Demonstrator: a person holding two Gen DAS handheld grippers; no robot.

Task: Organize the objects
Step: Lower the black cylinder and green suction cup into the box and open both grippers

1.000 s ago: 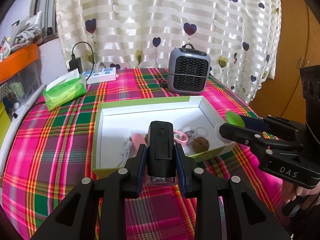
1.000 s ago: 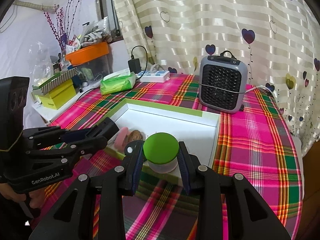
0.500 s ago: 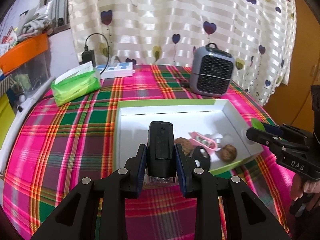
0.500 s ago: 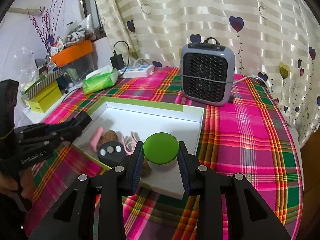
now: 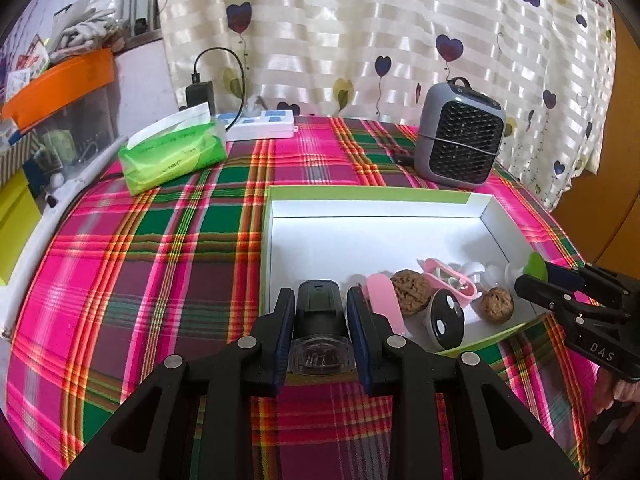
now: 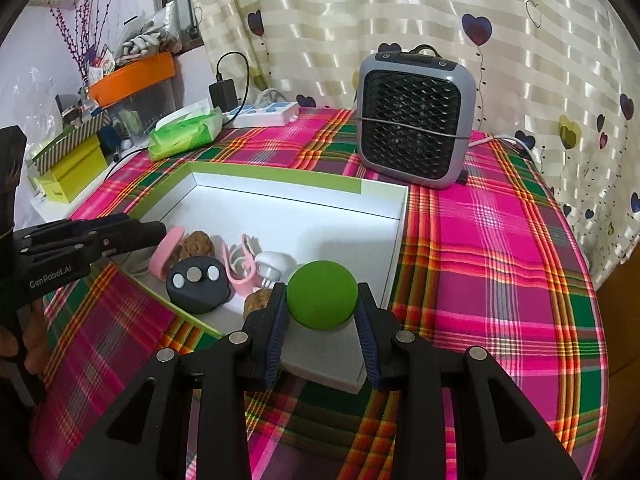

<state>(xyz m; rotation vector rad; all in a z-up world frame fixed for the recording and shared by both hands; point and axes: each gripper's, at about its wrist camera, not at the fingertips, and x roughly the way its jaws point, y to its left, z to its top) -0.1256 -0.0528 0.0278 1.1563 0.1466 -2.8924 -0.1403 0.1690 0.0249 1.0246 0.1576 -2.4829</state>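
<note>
My left gripper (image 5: pixel 320 304) is shut on a black device with a clear lens (image 5: pixel 319 314), its jaws closing further. It hangs at the near left corner of the white, green-rimmed box (image 5: pixel 372 236). My right gripper (image 6: pixel 322 298) is shut on a small jar with a round green lid (image 6: pixel 322 304), over the box's (image 6: pixel 304 216) near right corner. In the box lie two walnuts (image 5: pixel 410 292), a pink clip (image 5: pixel 448 280), a pink oblong piece (image 5: pixel 382 300) and a black key fob (image 6: pixel 198 282). Each gripper shows in the other's view: the right gripper (image 5: pixel 536 280), the left gripper (image 6: pixel 156 232).
A grey fan heater (image 5: pixel 458 140) stands behind the box on the plaid tablecloth. At the back left lie a green tissue pack (image 5: pixel 174 156) and a white power strip (image 5: pixel 262 128) with a charger. An orange-lidded bin (image 5: pixel 60 84) and yellow boxes (image 6: pixel 68 176) crowd the left shelf.
Both grippers have sunk toward the box's near edge, each keeping its object. In the left wrist view the box has slid rightward, and its contents now show plainly.
</note>
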